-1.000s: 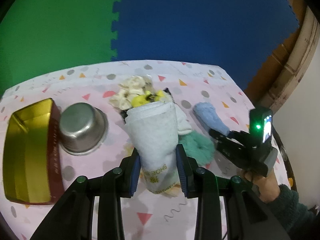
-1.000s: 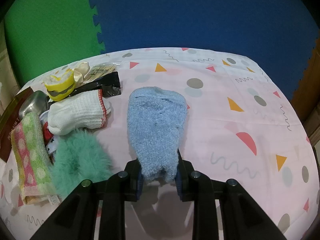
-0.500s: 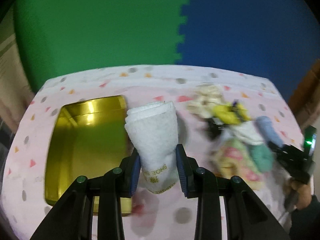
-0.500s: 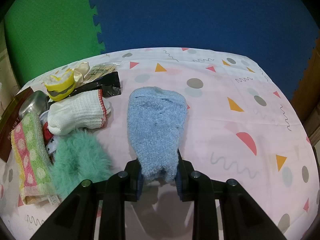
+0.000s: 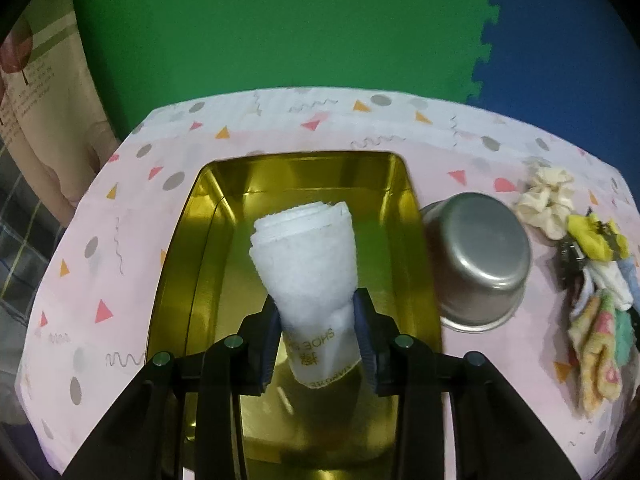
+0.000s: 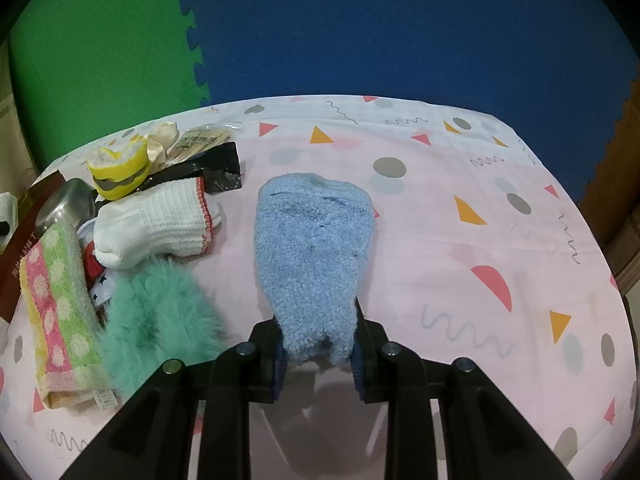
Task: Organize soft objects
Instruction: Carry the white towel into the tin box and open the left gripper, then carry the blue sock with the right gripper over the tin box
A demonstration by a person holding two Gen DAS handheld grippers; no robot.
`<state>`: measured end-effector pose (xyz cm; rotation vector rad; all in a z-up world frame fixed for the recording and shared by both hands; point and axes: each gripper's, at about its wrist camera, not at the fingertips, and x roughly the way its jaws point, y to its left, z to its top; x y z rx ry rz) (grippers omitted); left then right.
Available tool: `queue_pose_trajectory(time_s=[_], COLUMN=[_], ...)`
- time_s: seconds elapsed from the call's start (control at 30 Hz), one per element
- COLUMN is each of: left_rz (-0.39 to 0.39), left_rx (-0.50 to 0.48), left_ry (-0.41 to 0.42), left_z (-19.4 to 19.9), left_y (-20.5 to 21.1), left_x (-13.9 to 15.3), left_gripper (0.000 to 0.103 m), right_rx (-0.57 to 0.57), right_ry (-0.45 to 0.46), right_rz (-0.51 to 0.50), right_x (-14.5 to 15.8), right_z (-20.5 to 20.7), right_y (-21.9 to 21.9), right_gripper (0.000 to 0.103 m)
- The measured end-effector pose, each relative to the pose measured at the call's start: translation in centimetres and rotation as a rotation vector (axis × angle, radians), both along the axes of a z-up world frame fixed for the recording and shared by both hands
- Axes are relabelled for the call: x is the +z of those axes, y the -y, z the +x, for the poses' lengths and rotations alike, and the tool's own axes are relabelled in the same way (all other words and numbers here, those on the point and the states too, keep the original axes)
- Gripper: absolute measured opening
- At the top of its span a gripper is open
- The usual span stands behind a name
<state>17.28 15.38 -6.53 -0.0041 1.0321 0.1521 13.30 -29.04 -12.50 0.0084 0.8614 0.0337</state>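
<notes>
Now that the left tongs, clamped on the rolled white towel, have swung from the soft pile to above the gold tray, release comes next, while the right tongs stay clamped on the blue sock.

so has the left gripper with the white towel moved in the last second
Yes. The left gripper, shut on the white towel, swung left from over the soft pile, past the steel bowl, and is now above the gold tray.

The counter is looked down upon at close range from behind each claw, the left view being turned toward the gold tray and the right toward open cloth, with the steel bowl and striped towel shared.
</notes>
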Motion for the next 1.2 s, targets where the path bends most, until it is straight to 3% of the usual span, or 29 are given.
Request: queue_pose_trajectory(time_s=[0.23, 0.6, 0.83, 1.2], left_rz=[0.029, 0.038, 0.045, 0.081], left_rx=[0.008, -0.007, -0.03, 0.014], left_ry=[-0.027, 0.004, 0.07, 0.17], left_z=[0.6, 0.1, -1.7, -6.2], left_y=[-0.7, -0.6, 0.2, 0.5], left_x=[-1.3, -0.4, 1.6, 3.3], left_gripper=[0.037, 0.071, 0.078, 0.084], right_rx=[0.0, 0.0, 0.0, 0.003], right_ry=[-0.002, -0.003, -0.004, 0.037], right_rz=[-0.003, -0.014, -0.015, -0.006], right_x=[0.0, 0.1, 0.1, 0.9], right_z=[0.0, -0.1, 0.0, -0.7], right_y=[0.0, 0.0, -0.1, 0.1], right_gripper=[0.027, 0.027, 0.027, 0.022])
